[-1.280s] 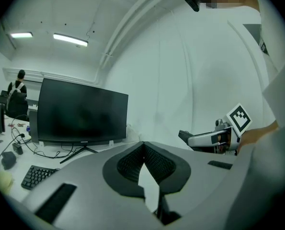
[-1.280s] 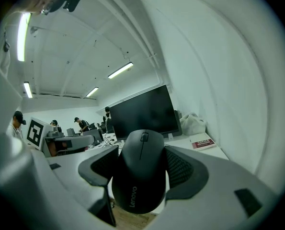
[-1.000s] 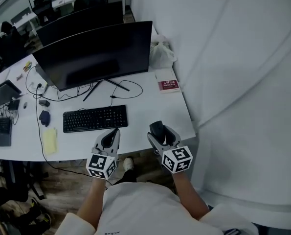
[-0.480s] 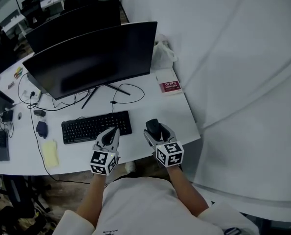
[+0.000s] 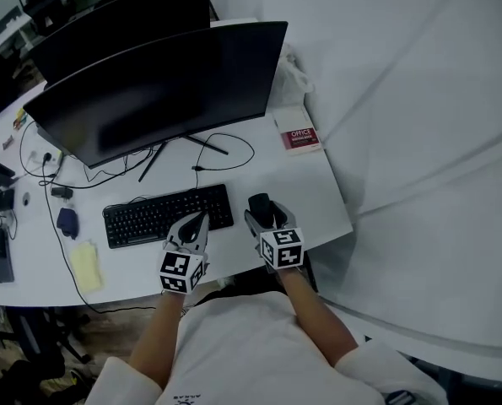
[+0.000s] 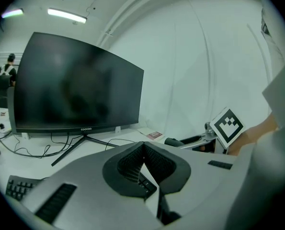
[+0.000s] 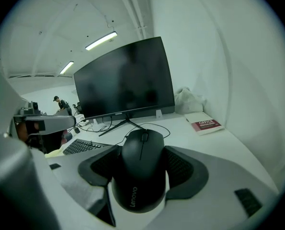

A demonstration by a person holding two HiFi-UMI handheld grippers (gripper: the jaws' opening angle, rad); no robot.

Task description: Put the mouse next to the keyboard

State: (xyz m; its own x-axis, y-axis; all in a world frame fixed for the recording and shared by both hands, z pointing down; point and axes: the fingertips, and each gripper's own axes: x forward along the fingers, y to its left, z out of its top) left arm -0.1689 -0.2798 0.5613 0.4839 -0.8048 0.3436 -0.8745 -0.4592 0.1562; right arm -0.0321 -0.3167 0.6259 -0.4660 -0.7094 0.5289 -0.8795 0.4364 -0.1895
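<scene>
A black Lenovo mouse (image 7: 141,169) sits between the two pads of my right gripper (image 7: 141,176), which is shut on it. In the head view the mouse (image 5: 260,207) and right gripper (image 5: 263,215) are low over the white desk (image 5: 318,201), just right of the black keyboard (image 5: 168,215). My left gripper (image 5: 193,223) hovers over the keyboard's near right edge. In the left gripper view its pads (image 6: 132,164) meet with nothing between them. Whether the mouse touches the desk I cannot tell.
A large dark monitor (image 5: 149,91) stands behind the keyboard, with cables (image 5: 225,152) trailing from its stand. A red-and-white booklet (image 5: 300,138) lies at the far right. A yellow pad (image 5: 85,267) lies left of the keyboard. A white curtain (image 5: 402,142) hangs right of the desk.
Both grippers have moved forward from the desk's near edge and down. The right one has carried the mouse to a spot beside the keyboard's right end.
</scene>
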